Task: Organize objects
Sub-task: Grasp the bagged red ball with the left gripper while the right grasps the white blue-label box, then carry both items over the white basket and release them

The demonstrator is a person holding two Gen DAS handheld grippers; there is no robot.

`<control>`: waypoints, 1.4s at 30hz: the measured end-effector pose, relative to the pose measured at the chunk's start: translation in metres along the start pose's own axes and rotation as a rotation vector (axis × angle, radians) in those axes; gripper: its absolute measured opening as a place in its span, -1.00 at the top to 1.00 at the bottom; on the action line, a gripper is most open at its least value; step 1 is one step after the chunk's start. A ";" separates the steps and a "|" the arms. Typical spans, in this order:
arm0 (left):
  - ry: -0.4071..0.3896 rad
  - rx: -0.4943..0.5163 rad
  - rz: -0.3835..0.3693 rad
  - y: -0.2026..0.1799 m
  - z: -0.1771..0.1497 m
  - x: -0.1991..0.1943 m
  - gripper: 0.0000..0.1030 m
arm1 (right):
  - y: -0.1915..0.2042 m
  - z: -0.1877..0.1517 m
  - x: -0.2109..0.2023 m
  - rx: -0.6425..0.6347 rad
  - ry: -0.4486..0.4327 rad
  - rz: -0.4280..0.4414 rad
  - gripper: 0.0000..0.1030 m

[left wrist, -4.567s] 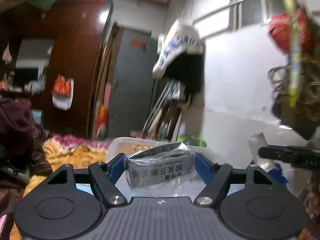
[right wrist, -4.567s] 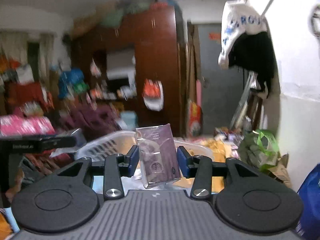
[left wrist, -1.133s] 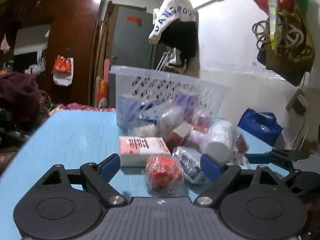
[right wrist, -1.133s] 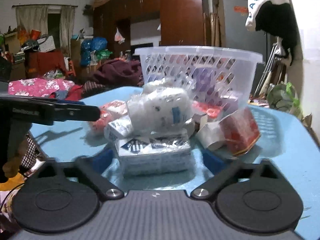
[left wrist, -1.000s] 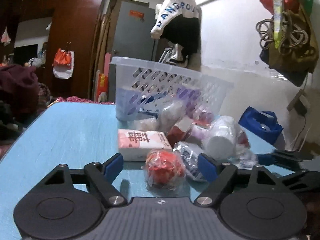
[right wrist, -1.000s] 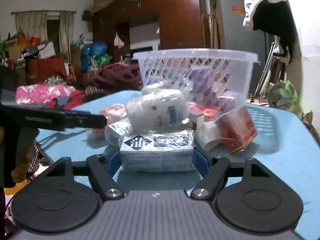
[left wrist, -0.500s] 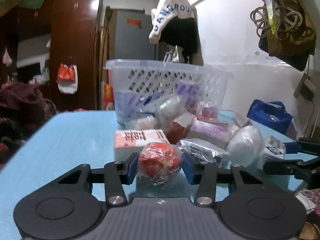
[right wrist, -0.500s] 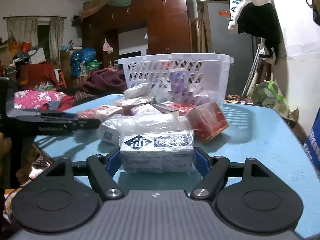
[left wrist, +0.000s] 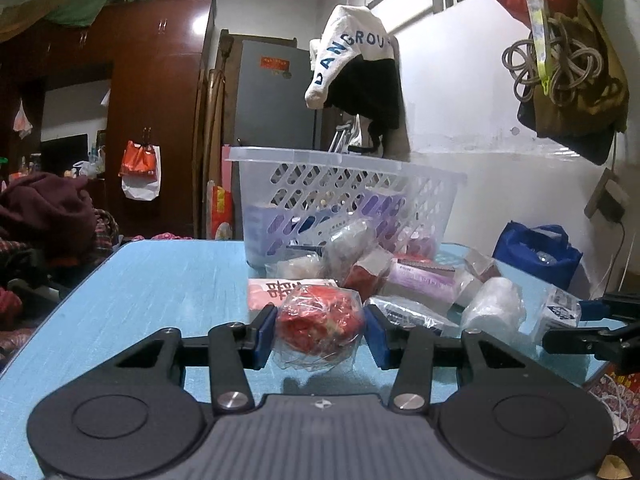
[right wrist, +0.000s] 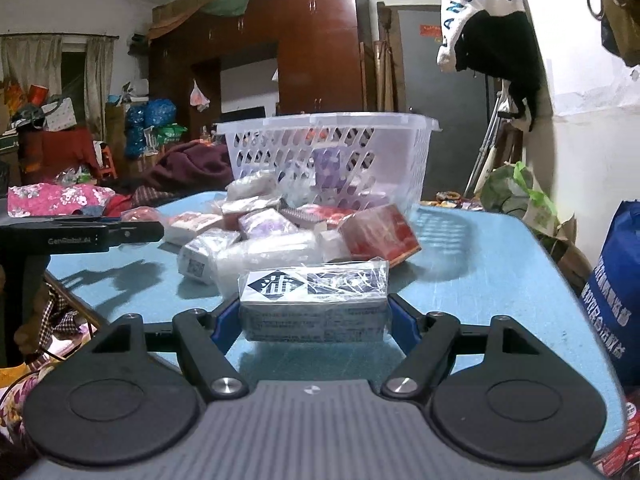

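Left claw (left wrist: pixel 320 330) pinches a red plastic-wrapped bundle (left wrist: pixel 320 326) between its blue pads, at or just above the blue bench (left wrist: pixel 160 280). Right claw (right wrist: pixel 314 314) clamps a film-wrapped box (right wrist: pixel 314 306) by its short ends, near the bench's front edge.

Behind both: a pile of wrapped packets (right wrist: pixel 280 236) mid-bench, touching one another. Farther back, toward the far edge, a white slotted basket (left wrist: pixel 340 196), already holding purple packs.

Risks, as judged:
- Loose film on the bundle could slide in the pads, dropping it during a lift.
- Both claws heading for the basket together may collide.
- A low carry could snag the pile or clip the basket rim.
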State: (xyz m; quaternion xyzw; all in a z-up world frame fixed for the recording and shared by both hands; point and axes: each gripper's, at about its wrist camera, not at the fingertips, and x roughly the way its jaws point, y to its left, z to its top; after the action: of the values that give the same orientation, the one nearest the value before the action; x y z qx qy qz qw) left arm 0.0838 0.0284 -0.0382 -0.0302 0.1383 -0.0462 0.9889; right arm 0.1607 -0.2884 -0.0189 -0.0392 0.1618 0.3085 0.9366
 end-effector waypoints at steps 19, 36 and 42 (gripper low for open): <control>0.300 -0.142 -0.063 0.017 0.207 0.171 0.02 | -0.027 0.230 0.176 -0.039 0.262 -0.107 -0.50; 0.112 -0.091 -0.098 0.016 0.099 0.052 -0.95 | -0.003 0.087 0.023 0.012 -0.026 0.103 -1.00; 0.216 -0.101 -0.047 0.019 0.053 0.059 -0.95 | 0.015 0.038 0.049 0.020 0.086 0.106 -1.00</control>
State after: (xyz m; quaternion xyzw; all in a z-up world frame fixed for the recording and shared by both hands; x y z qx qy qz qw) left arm 0.1565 0.0443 -0.0046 -0.0779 0.2453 -0.0652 0.9641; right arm 0.1992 -0.2424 0.0012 -0.0344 0.2067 0.3540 0.9115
